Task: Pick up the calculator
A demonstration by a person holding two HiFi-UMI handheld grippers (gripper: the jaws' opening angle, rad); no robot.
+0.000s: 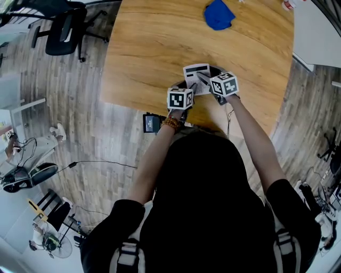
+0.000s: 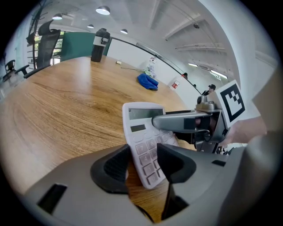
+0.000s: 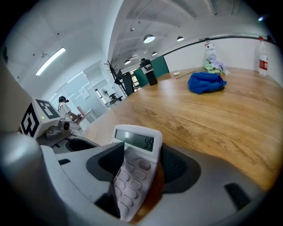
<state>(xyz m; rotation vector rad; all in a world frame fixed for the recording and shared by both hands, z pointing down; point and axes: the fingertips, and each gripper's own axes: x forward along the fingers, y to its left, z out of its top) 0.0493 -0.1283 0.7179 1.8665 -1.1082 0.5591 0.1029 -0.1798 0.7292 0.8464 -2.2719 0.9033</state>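
Pinching the pale grey plastic calculator (image 3: pixel 132 143) from two ends, both claws are clamped on it: the left gripper (image 2: pixel 142 162) on its key end, the right gripper (image 3: pixel 138 163) on its screen end. It sits low in both gripper views, tilted over the rounded wooden table (image 1: pixel 149 48). We judge the grasp made and the lift barely begun. Its screen reads 99; we find no legible brand. A crumpled blue cloth (image 1: pixel 218 14) lies upper right in the head view.

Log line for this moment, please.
step: grasp calculator | left claw: shut on keypad end | right claw: shut on display end | lift off table: cannot tell
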